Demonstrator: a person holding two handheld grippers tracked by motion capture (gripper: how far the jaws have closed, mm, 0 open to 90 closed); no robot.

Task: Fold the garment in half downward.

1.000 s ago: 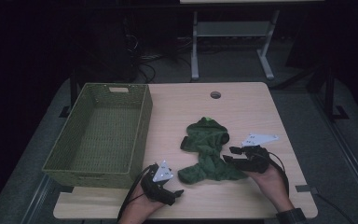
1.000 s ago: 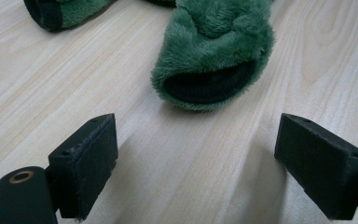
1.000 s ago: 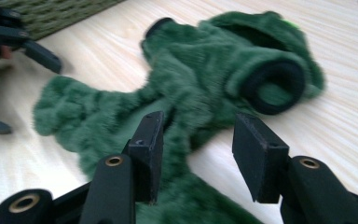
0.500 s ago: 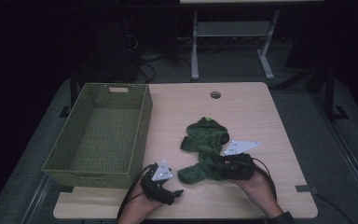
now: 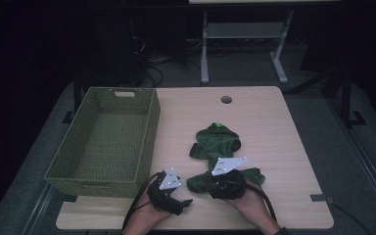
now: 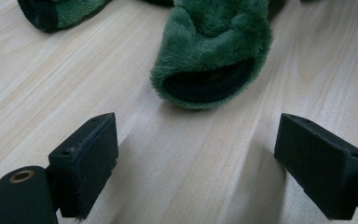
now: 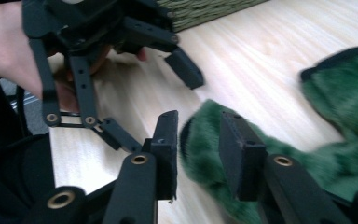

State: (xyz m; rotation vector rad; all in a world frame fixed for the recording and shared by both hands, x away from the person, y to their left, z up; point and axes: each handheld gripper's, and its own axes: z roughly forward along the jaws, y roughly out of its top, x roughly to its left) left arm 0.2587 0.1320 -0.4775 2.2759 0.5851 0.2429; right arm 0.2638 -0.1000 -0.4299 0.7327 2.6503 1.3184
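Green garment [image 5: 220, 154] partly under hand-held gripper [image 5: 225, 182]

A dark green plush garment [image 5: 218, 147] with black-lined cuffs lies on a pale wood-grain table [image 5: 274, 127]. Beside the garment, an olive-green woven basket [image 5: 105, 142]. Both grippers are black.

High view overhead, gripper views close, tabletop [image 5: 274, 127] shared
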